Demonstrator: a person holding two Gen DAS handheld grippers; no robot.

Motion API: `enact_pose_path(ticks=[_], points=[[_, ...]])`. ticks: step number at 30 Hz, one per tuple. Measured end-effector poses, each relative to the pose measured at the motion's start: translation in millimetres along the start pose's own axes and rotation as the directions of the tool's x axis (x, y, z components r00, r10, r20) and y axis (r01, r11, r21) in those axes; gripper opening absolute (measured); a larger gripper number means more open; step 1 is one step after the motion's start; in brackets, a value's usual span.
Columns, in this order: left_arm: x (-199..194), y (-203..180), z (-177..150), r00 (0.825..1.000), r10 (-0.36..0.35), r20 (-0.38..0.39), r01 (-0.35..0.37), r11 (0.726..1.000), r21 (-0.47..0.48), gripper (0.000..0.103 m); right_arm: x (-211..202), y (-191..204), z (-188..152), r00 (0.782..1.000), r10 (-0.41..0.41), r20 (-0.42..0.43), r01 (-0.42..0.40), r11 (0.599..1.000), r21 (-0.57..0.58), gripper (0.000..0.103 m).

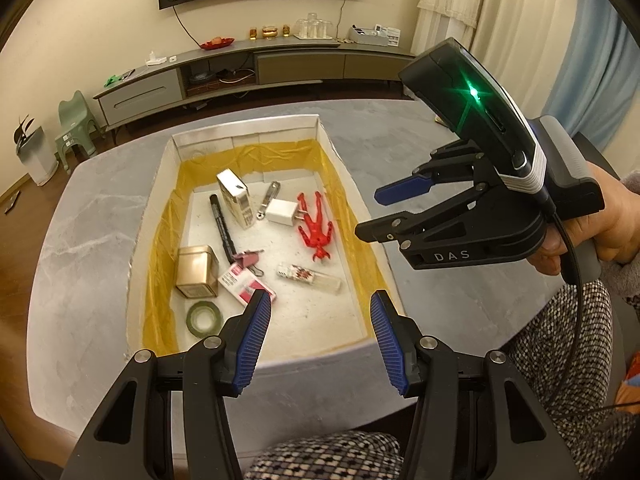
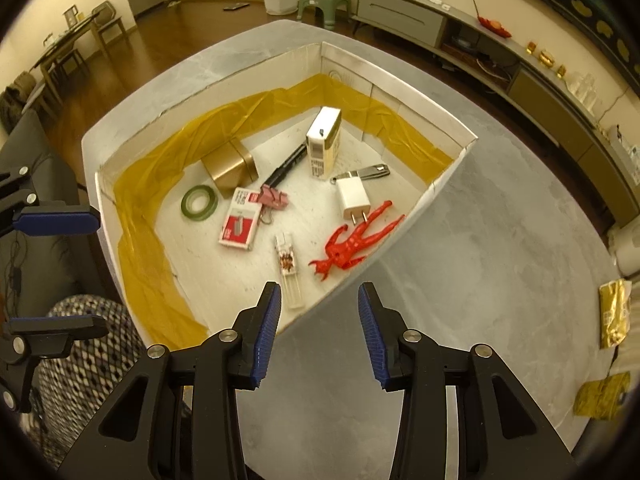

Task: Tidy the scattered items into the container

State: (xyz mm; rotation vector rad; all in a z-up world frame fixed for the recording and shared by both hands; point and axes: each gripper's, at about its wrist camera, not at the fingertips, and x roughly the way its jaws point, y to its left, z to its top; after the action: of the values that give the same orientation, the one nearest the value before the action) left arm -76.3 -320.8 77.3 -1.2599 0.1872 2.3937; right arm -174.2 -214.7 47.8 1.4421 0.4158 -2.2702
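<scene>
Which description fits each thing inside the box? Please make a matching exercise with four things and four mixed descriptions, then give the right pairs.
Things:
1. tape roll
2. toy figure
3. charger plug
4. binder clip

Descriptions:
A. red, lying flat near the box wall
B. pink, resting partly on the staple box
C. green, lying flat beside the gold tin
D. white, with two metal prongs

Pairs: 1-C, 2-A, 3-D, 4-B
</scene>
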Motion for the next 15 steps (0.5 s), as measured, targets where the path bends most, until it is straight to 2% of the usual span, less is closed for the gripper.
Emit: enact_pose_path(ticks=[5, 11, 15], points=[[-4.6, -10.6, -8.0, 1.0, -0.006, 0.006, 0.006, 1.0, 0.009, 0.053, -7.5, 13.1, -13.2, 0.999, -0.049, 0.022, 0.05, 0.997, -0.066, 0.043], [-18.4, -23.7, -15.8, 0.998, 0.027, 0.064, -0.029, 0.999, 0.031, 0.053, -14.5, 35.5, -26.4, 0.988, -0.138, 0.067, 0.146, 0.978, -0.148, 0.046], [-27.0, -27.8, -22.6, 0.994, 0.037, 0.098, -0.04, 0.999, 0.025, 0.054, -17.8, 40.0, -32.1, 0.983, -0.164, 0.084, 0.176, 0.973, -0.15, 0.046]])
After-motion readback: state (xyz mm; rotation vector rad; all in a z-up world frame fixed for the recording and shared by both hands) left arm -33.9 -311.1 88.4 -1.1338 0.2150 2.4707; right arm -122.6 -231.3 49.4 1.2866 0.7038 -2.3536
